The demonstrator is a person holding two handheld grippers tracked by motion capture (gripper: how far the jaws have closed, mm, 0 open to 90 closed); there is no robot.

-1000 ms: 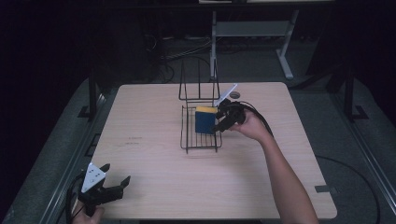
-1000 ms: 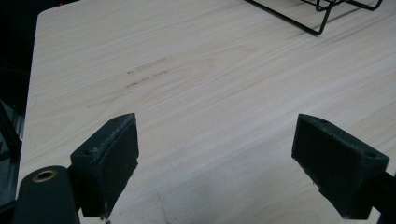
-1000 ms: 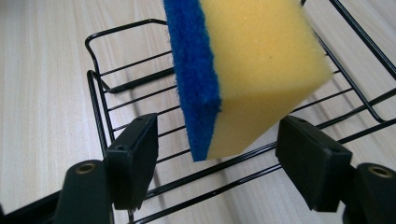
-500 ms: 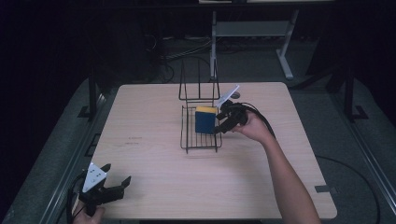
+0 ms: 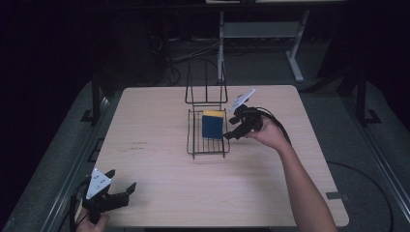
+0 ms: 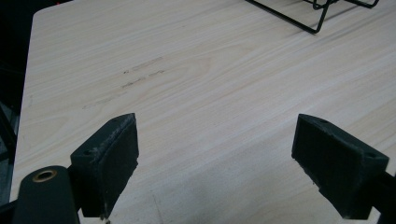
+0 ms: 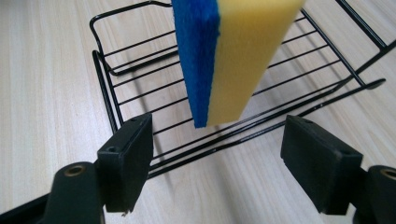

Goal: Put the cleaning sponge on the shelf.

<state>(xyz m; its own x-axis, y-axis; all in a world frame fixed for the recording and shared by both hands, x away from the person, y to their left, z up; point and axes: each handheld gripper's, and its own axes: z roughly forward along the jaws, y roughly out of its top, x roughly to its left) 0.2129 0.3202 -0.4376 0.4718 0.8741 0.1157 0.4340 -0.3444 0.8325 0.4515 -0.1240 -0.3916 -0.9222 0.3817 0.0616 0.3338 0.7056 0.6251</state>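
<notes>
Standing on edge in one wire rack (image 5: 208,140), one sponge (image 5: 213,124), two grippers, right gripper (image 5: 234,128) jaws spread, left gripper (image 5: 118,195) jaws spread.

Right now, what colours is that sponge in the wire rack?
The sponge is blue on one side, yellow on the other; clearest in the right gripper view.

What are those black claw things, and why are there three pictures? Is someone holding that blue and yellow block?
A person sits at a wooden table and holds a tool in each hand. Each tool is a gripper with two black jaws that can pinch things.

The big picture comes from a camera up high. In it, the left gripper is at the near corner and the right gripper is beside a black wire rack.

The other two pictures come from small cameras riding on each gripper, looking out between its jaws.

The block is a sponge, blue on one side and yellow on the other. It stands on edge in the rack. Nobody is holding it: both grippers are open and empty.
</notes>
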